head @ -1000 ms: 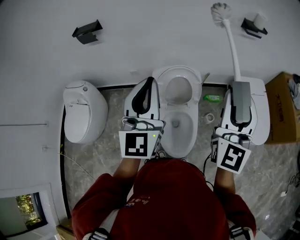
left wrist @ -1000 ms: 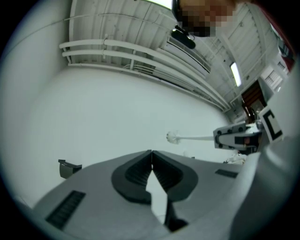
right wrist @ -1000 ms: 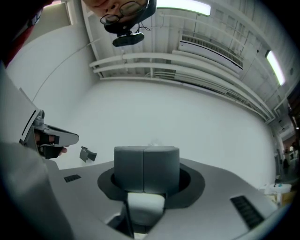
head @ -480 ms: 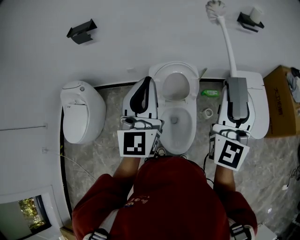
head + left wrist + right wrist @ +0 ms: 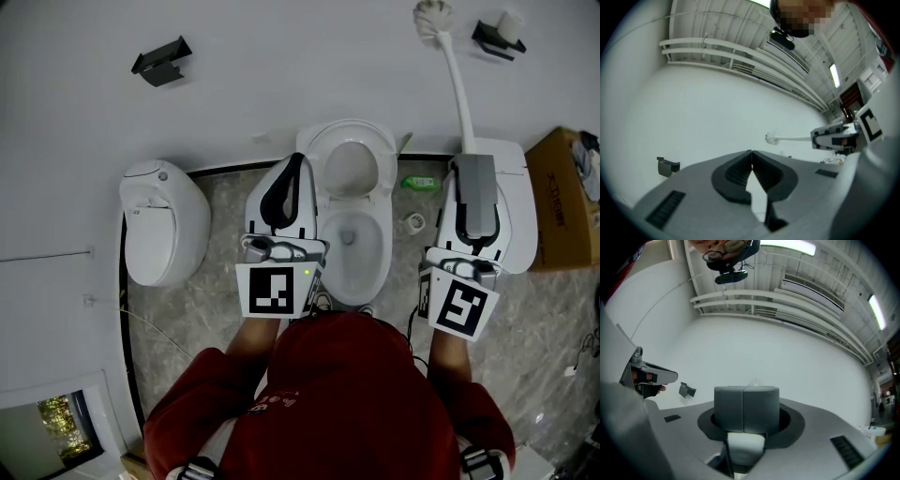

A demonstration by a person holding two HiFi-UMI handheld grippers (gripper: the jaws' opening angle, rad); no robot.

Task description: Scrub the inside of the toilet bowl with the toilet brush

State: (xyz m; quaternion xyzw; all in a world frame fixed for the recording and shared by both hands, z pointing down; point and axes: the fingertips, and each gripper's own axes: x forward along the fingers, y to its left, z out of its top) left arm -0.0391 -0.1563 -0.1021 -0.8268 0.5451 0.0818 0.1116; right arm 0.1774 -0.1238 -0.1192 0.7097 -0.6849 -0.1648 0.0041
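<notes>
No scrubbing yet, by my reading. The brush (image 5: 454, 84) is nowhere near the water. It's up in the air to the right of the toilet, its handle rising out of the right tool (image 5: 470, 161) and its bristle end high against the white wall (image 5: 281, 66).

The bowl (image 5: 354, 246) sits open in the middle of the head view, seat and lid tipped up behind it. So I'd call the whole job ahead: swing the brush across, drop the bristles in, then work round the inside.

Right tool first: the jaws are clamped tight on the white handle. Its own view shows the grey pads (image 5: 729, 408) meeting, with the handle pinched below them.

Left tool (image 5: 297, 161): jaws closed tip to tip with nothing between them, only bare wall beyond in its own view. It hovers just beside the bowl's left rim, pointing forward.

Both forearms reach out ahead of the person, roughly parallel, one tool on each side of the bowl and the marker cubes facing up at the head camera.
</notes>
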